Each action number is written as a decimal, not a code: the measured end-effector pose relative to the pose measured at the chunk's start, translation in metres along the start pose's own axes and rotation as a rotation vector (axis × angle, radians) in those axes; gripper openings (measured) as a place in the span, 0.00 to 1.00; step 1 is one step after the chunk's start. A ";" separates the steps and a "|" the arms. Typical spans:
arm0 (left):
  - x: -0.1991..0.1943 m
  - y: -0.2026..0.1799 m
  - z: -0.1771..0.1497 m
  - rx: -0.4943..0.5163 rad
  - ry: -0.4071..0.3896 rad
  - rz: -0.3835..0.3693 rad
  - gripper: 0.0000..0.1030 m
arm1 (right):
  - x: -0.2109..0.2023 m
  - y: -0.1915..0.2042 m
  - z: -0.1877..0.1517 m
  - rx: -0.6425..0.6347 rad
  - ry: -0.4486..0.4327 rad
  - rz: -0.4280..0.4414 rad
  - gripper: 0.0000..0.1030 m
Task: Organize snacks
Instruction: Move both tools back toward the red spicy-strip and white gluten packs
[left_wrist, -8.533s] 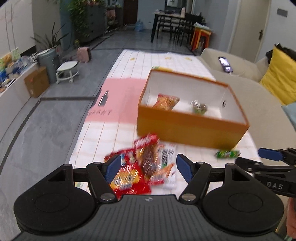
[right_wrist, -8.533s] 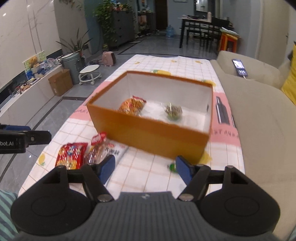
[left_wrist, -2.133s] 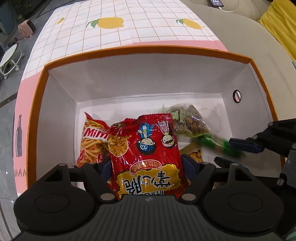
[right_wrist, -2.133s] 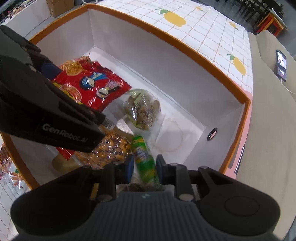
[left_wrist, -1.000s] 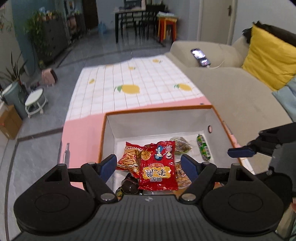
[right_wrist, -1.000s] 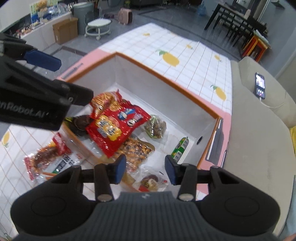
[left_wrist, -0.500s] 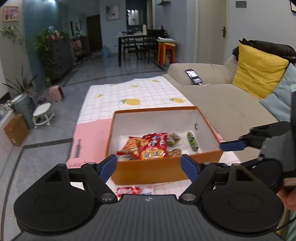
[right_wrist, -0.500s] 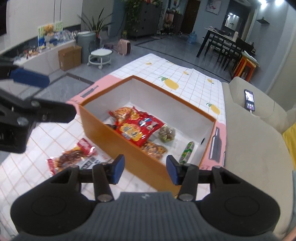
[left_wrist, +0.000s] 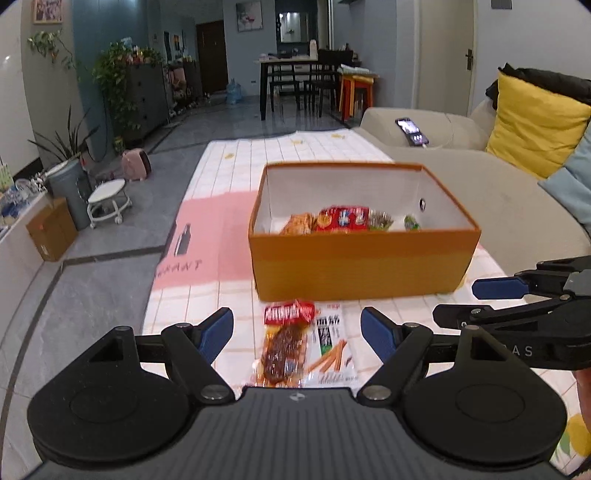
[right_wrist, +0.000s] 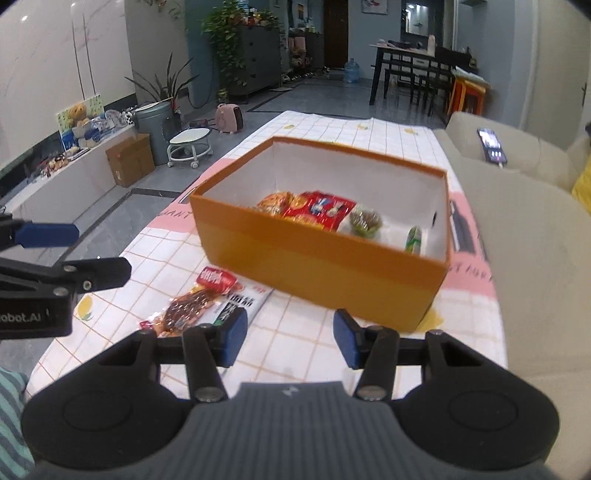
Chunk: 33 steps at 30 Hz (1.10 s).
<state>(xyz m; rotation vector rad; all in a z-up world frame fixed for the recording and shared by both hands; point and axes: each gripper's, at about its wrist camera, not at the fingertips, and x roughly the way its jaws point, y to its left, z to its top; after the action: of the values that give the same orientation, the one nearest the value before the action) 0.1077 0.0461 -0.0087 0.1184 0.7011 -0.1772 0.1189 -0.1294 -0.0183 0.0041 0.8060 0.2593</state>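
Left wrist view – snack packets (left_wrist: 303, 339) between empty, spread left tongs (left_wrist: 297, 330)

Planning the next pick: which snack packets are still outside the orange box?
Two: the clear packet with a red top and dark brown contents, and the white breadstick packet beside it, partly under it. Both lie on the tablecloth before the orange box; the others are inside.

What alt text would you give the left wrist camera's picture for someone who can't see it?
An open orange box holding snack packets sits on a checked tablecloth; two more packets lie before it. The open, empty left gripper frames them, the right gripper alongside.
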 end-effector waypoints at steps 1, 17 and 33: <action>0.003 0.001 -0.004 0.000 0.004 0.003 0.89 | 0.003 0.001 -0.004 0.010 0.008 0.007 0.49; 0.067 0.016 -0.017 -0.057 0.191 0.017 0.89 | 0.051 0.007 -0.021 0.076 0.125 0.055 0.54; 0.133 0.044 -0.031 -0.262 0.330 -0.077 0.82 | 0.116 0.020 -0.013 0.106 0.209 0.109 0.52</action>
<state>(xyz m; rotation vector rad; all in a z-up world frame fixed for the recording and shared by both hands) 0.1966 0.0778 -0.1162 -0.1337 1.0520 -0.1389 0.1822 -0.0846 -0.1079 0.1228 1.0286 0.3237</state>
